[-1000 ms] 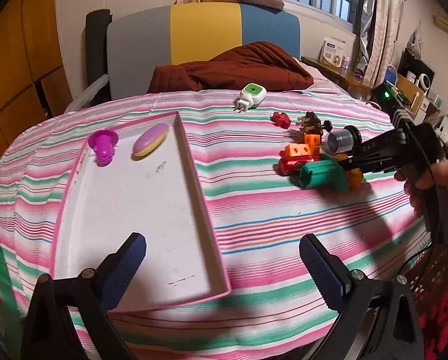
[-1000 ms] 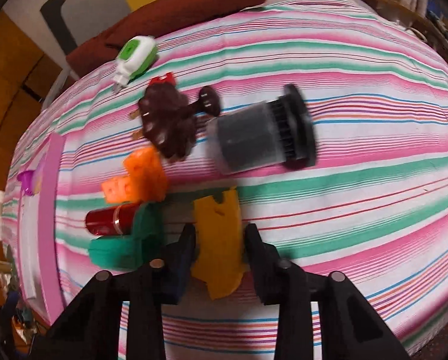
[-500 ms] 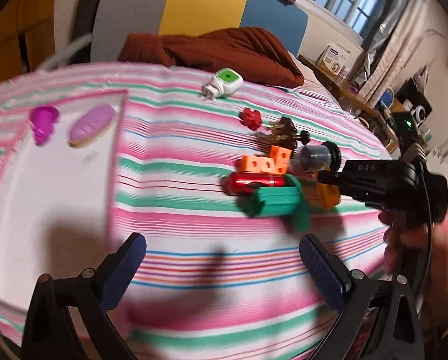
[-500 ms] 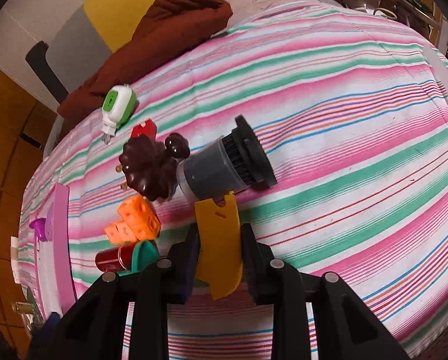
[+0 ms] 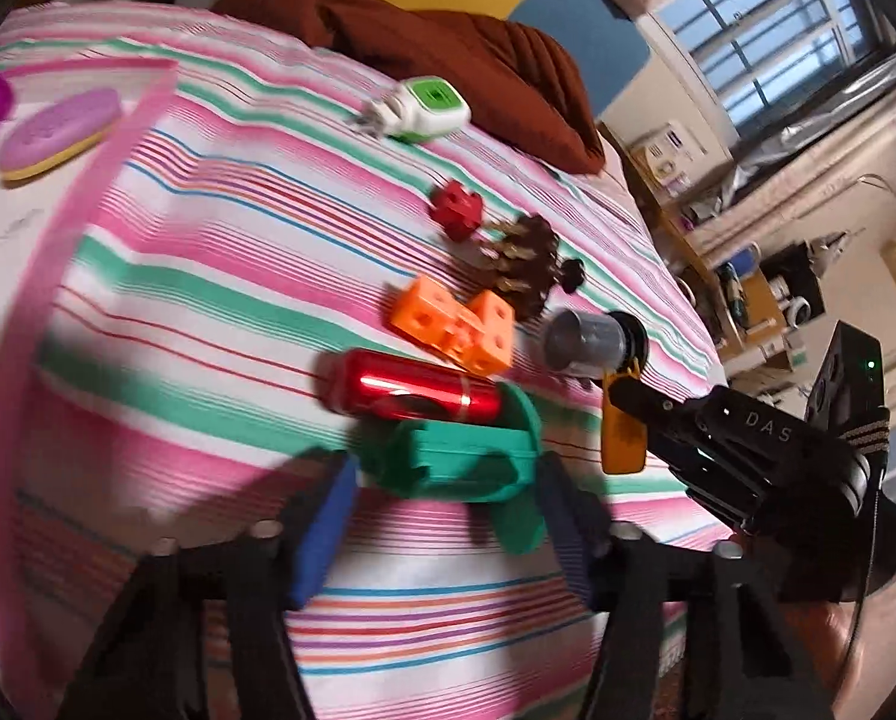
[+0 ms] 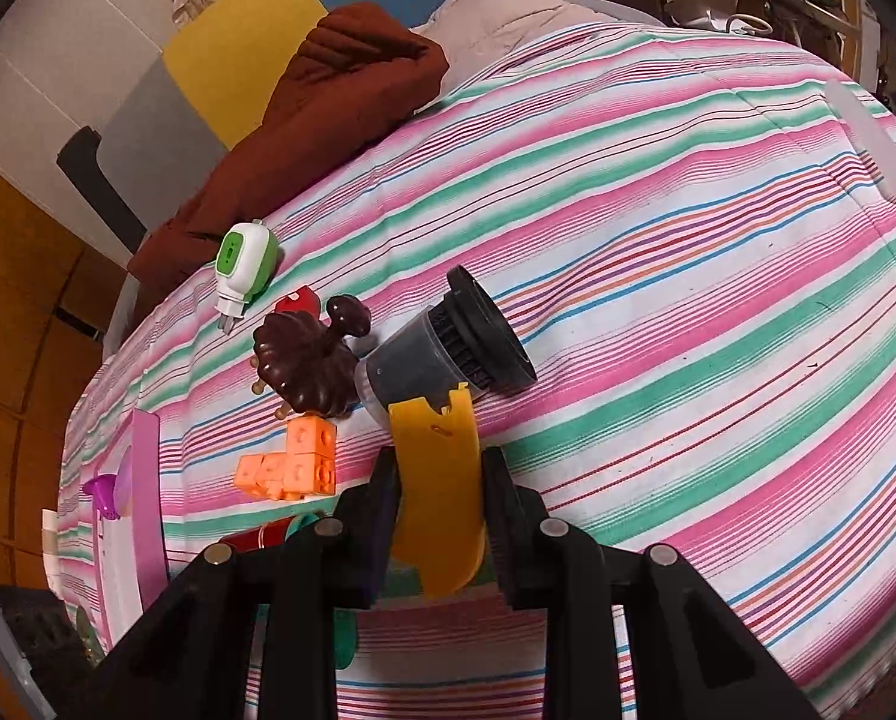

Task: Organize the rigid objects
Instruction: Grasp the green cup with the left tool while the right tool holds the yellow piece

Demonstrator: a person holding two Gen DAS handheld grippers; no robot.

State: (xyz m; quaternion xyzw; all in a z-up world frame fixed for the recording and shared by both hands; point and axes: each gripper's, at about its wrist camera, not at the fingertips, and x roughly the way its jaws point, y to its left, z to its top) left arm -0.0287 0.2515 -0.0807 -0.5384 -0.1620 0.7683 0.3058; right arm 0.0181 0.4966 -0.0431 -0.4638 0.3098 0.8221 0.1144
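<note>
A green plastic piece point(image 5: 454, 456) lies on the striped cloth just in front of a red metallic cylinder point(image 5: 411, 387). My left gripper point(image 5: 448, 486) is closing on the green piece, and its blue pads point(image 5: 327, 510) touch both ends. My right gripper point(image 6: 438, 468) is shut on a flat orange-yellow piece point(image 6: 441, 498), held just above the cloth beside a grey cylinder with a black cap point(image 6: 448, 348). The left wrist view shows the right gripper point(image 5: 622, 402) and its yellow piece point(image 5: 625, 444) to the right of the green one.
Orange cubes point(image 5: 454, 324), a brown spiked toy point(image 5: 520, 264), a red block point(image 5: 457, 210) and a green-white plug point(image 5: 423, 108) lie behind the pile. The pink tray point(image 5: 69, 228) at left holds a purple oval point(image 5: 57, 132). A brown blanket point(image 6: 327, 120) lies at the far edge.
My left gripper swung from over the tray to the pile, dropped lower and narrowed its jaws around the green piece. My right gripper kept the yellow piece and rose slightly.
</note>
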